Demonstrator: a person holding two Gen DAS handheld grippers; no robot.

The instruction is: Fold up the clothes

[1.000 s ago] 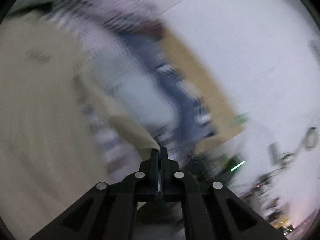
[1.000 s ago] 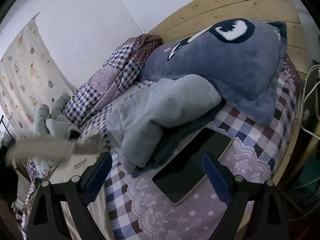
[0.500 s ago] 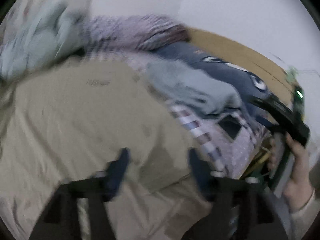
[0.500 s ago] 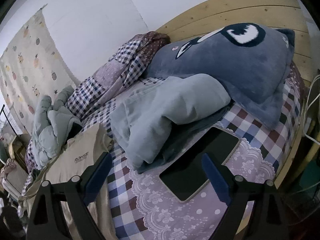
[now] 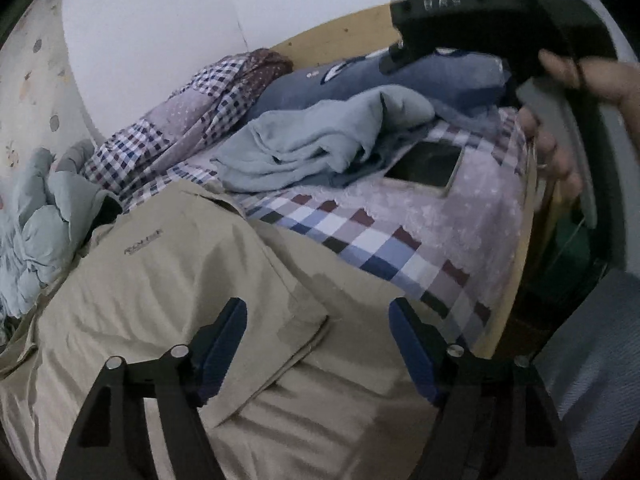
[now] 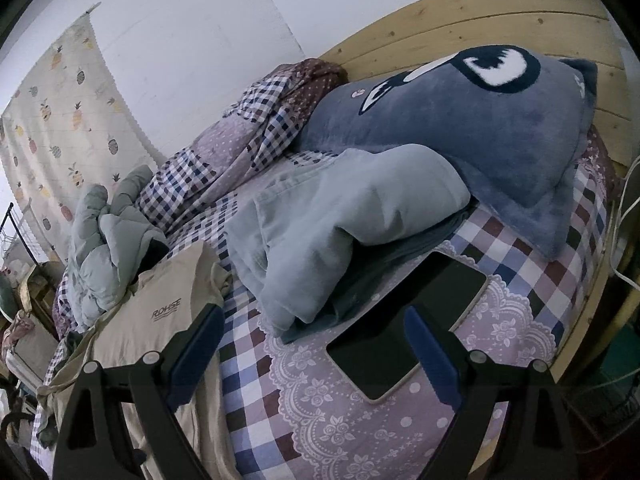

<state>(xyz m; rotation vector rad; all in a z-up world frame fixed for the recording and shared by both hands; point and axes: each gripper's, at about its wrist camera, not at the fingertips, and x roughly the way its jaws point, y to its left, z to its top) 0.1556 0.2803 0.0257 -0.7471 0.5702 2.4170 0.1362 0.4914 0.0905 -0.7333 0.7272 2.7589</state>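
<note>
The beige garment (image 5: 168, 300) lies partly folded on the bed (image 5: 400, 240). The left gripper (image 5: 318, 340) hovers above it and the right gripper (image 6: 312, 344) above the tablet (image 6: 404, 320), both jaws released and empty. The loose flap (image 5: 296, 320) may slip open, and a careless grab could snag the bedsheet.

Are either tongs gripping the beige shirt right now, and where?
Neither. Left tongs are open above the shirt; right tongs are open, empty.
</note>
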